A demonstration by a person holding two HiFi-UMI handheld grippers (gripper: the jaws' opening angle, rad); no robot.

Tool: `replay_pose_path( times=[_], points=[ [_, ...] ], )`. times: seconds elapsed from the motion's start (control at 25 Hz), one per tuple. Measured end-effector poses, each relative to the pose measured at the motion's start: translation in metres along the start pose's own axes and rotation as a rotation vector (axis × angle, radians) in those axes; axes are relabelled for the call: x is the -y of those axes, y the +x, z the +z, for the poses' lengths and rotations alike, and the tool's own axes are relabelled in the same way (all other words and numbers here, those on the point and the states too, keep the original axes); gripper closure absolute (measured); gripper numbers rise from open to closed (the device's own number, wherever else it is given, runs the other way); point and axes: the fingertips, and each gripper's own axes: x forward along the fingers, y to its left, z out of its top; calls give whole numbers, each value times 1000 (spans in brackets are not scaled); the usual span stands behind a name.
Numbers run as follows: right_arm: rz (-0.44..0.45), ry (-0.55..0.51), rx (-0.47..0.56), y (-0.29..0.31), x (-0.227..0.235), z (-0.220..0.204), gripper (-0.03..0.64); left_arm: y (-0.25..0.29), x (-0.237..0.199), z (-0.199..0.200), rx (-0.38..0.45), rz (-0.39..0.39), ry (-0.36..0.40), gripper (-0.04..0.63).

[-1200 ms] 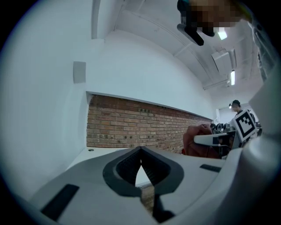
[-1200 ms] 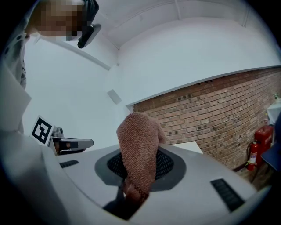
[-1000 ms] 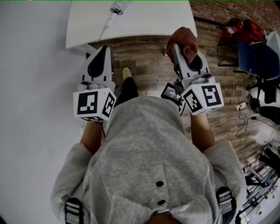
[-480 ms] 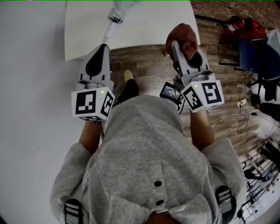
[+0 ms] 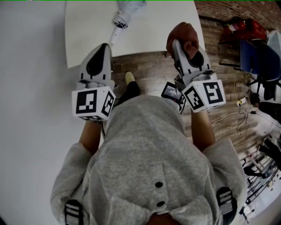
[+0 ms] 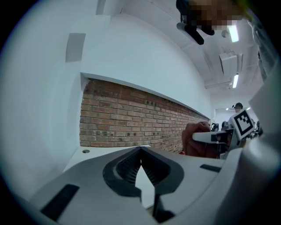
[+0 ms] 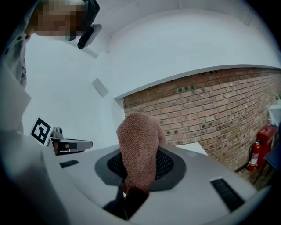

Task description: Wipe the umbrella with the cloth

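Umbrella (image 5: 126, 11) lies at the far edge of the white table (image 5: 158, 26), untouched. Brown cloth (image 5: 184, 36) is pinched in the right gripper (image 5: 179, 46). Left gripper (image 5: 102, 47) is clenched on nothing. Risk: the unheld umbrella may skid under wiping, and the bunched cloth may slip out.

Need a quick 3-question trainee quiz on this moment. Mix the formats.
1. True or false: the left gripper is shut with nothing between its jaws.
2. What is the right gripper clamped on? A) a sponge B) the cloth C) a bottle
3. Fill in: the umbrella lies on the white ___.

Key: 1 true; 2 B; 3 table.
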Motion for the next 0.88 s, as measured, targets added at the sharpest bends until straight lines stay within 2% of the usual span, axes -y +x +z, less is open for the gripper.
replay_pose_path(
  times=[0.36,0.52,0.88],
  points=[
    [-18,-37,-2,49,-20,3,517,22,-52,-3,-16,-27,-19,580],
    [-10,-84,-12,69,-34,7,517,28,-72,-3,-22,-37,-40,580],
    [-21,-122,-24,96,-47,18,517,40,-97,6,-17,-61,-43,580]
  ],
)
